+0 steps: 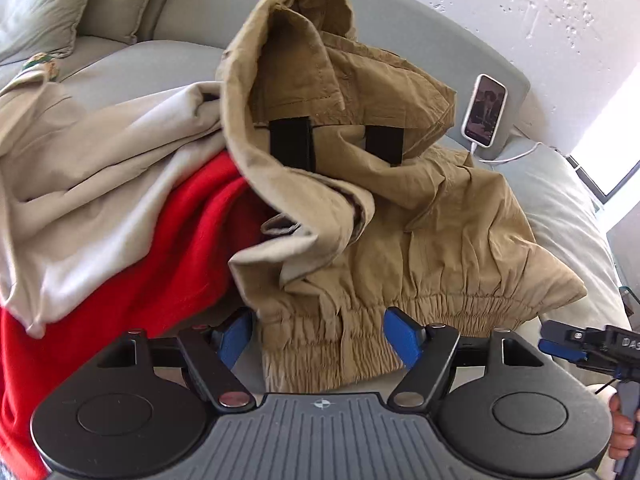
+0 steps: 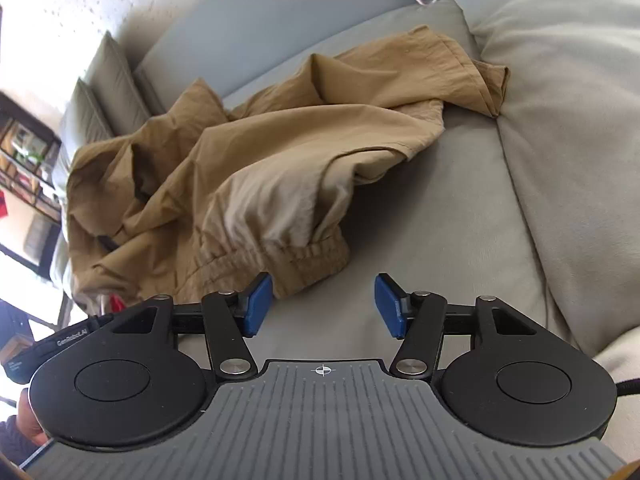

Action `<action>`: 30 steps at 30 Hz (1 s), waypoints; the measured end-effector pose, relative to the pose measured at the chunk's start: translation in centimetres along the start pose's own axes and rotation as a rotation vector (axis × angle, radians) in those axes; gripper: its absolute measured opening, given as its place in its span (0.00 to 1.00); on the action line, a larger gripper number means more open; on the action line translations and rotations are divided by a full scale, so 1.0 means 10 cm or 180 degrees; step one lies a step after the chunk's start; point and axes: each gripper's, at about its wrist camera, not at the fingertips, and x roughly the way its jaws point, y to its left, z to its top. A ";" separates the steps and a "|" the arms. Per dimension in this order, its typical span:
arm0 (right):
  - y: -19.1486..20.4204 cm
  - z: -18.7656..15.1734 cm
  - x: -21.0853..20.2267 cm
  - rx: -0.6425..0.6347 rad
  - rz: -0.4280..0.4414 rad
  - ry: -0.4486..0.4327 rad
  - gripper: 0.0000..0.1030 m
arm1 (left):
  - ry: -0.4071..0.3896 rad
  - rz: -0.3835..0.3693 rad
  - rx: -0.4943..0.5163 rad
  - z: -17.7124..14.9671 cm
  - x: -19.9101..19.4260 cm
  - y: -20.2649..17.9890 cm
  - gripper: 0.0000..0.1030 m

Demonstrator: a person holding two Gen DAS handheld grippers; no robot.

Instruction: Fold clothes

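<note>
Left gripper (image 1: 322, 334): jaws spread, elastic waistband of the tan trousers (image 1: 360, 216) lies between the blue pads, which do not press on it.
Right gripper (image 2: 322, 304): jaws spread, bare sheet between the pads; the left pad sits just beside the trousers' cuffed edge.
Trousers: crumpled on the bed (image 2: 460, 216), one part raised in a hood-like peak in the left wrist view; a leg reaches toward the far pillow.
Other clothes: a red garment (image 1: 168, 248) and a beige garment (image 1: 92, 184) heaped left of the trousers, touching them.
Open room: bare sheet right of the trousers, bounded by a white duvet (image 2: 576, 160).
Far edge: padded headboard (image 1: 400, 40), pillows (image 1: 44, 12) at its left, a phone (image 1: 485, 110) with a white cable leaning against it.
Room: white textured wall (image 1: 520, 4); bright window at right.
</note>
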 end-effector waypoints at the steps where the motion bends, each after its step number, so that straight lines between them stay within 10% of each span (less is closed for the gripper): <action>1: -0.01 0.00 0.05 -0.0083 -0.0027 -0.0046 0.64 | -0.0001 -0.0026 0.0035 0.02 0.03 -0.01 0.67; 9: 0.24 0.12 0.42 -0.1032 0.0022 -0.0103 0.76 | 0.0201 -0.0031 0.0124 0.11 0.26 -0.07 0.66; 11: 0.30 0.17 0.48 -0.1118 0.0115 -0.0094 0.76 | 0.0227 0.0006 0.0155 0.13 0.27 -0.10 0.46; 13: 0.32 0.21 0.50 -0.1071 0.0242 -0.0011 0.56 | 0.0225 0.0061 0.0188 0.12 0.21 -0.12 0.29; 15: 0.31 0.25 0.45 -0.0921 0.0239 0.0098 0.16 | 0.0230 -0.0073 0.0122 0.11 0.11 -0.13 0.20; 19: 0.25 0.21 0.07 -0.0475 0.0477 0.0224 0.13 | 0.0335 -0.0505 -0.0055 0.10 -0.16 -0.17 0.12; 24: -0.10 0.11 -0.49 0.0731 0.0870 0.0406 0.13 | 0.0283 -0.1198 -0.0595 0.05 -0.48 -0.08 0.13; 27: -0.28 0.05 -0.71 0.1284 0.1268 0.0282 0.13 | 0.0235 -0.1089 -0.0846 -0.07 -0.43 -0.04 0.57; 30: -0.31 0.00 -0.70 0.1415 0.1299 0.0186 0.13 | 0.0402 -0.0871 -0.1003 -0.20 -0.23 -0.09 0.63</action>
